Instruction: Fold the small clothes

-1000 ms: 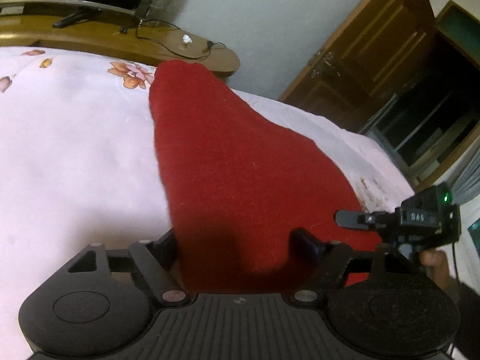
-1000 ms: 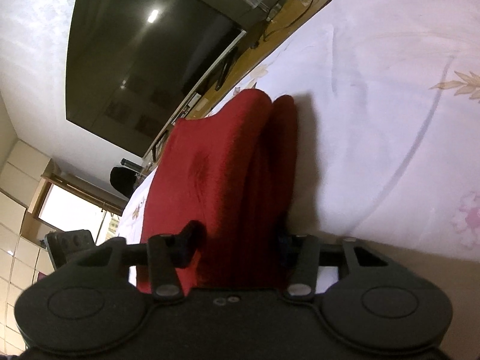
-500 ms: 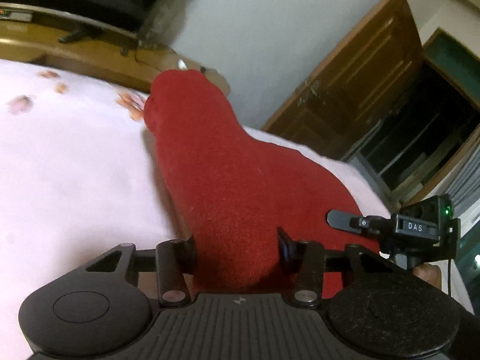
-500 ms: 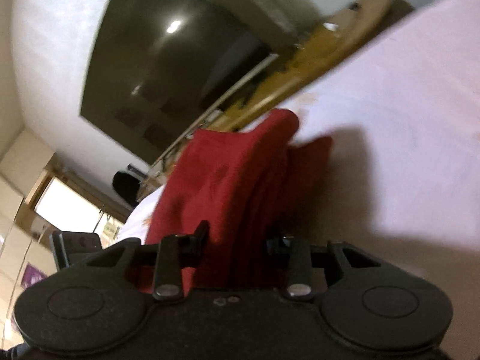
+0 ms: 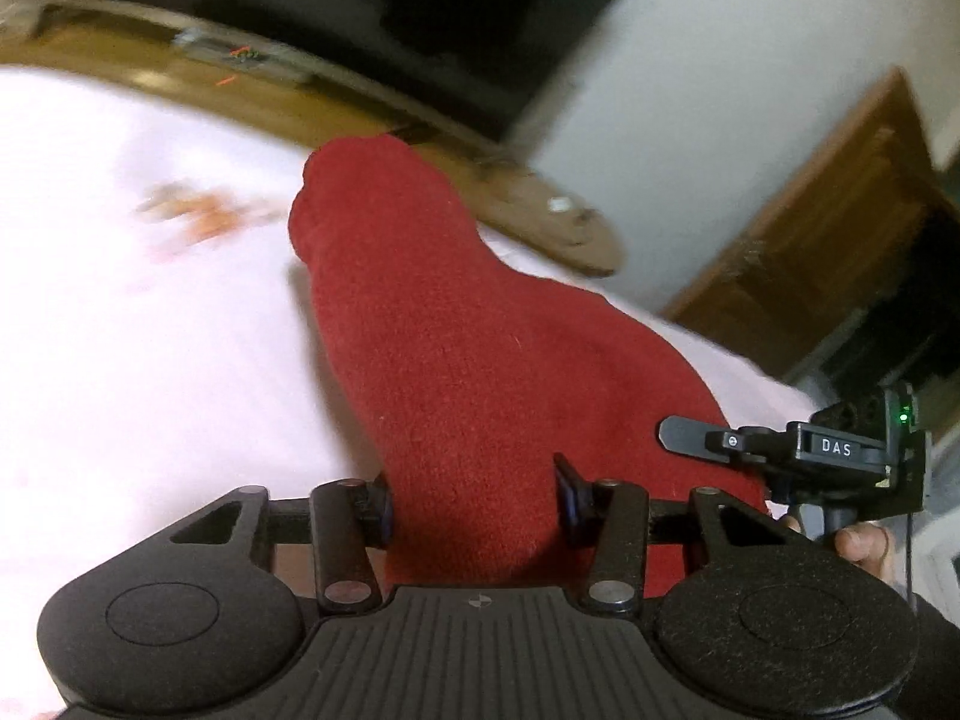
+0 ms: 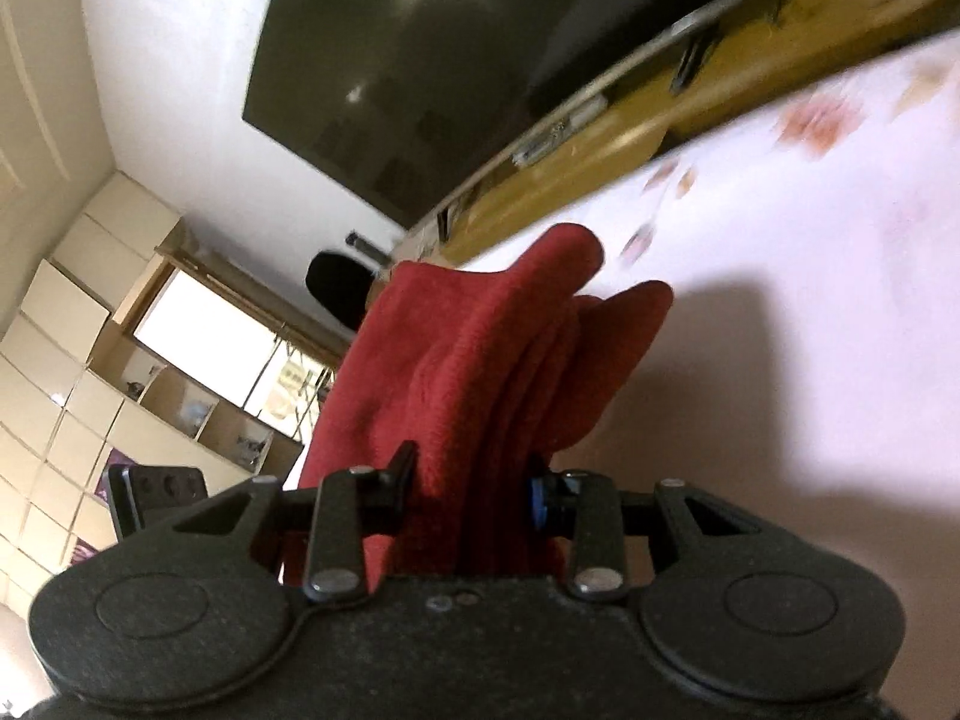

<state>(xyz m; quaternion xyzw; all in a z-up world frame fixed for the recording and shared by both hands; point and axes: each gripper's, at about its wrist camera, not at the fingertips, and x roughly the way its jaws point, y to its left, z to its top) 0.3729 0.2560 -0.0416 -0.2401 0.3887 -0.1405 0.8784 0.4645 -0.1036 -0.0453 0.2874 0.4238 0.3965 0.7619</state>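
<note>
A red knitted garment (image 5: 456, 354) hangs between both grippers above a white flowered bedsheet (image 5: 138, 348). My left gripper (image 5: 474, 498) is shut on the garment's near edge. The right gripper's body (image 5: 840, 450) shows at the right of the left wrist view, at the cloth's other corner. In the right wrist view my right gripper (image 6: 474, 480) is shut on bunched folds of the same garment (image 6: 480, 348), which is lifted off the sheet (image 6: 780, 330) and casts a shadow on it. The far end of the cloth droops toward the bed.
A wooden TV bench (image 5: 336, 102) runs along the far edge of the bed, with a large dark TV (image 6: 456, 48) above it. A wooden door (image 5: 840, 228) is at the right. White cabinets and a window (image 6: 198, 342) stand at the left of the right wrist view.
Both grippers have lifted the red garment up off the sheet and tilted upward; more of the wall and TV shows. Both stay shut on the cloth.
</note>
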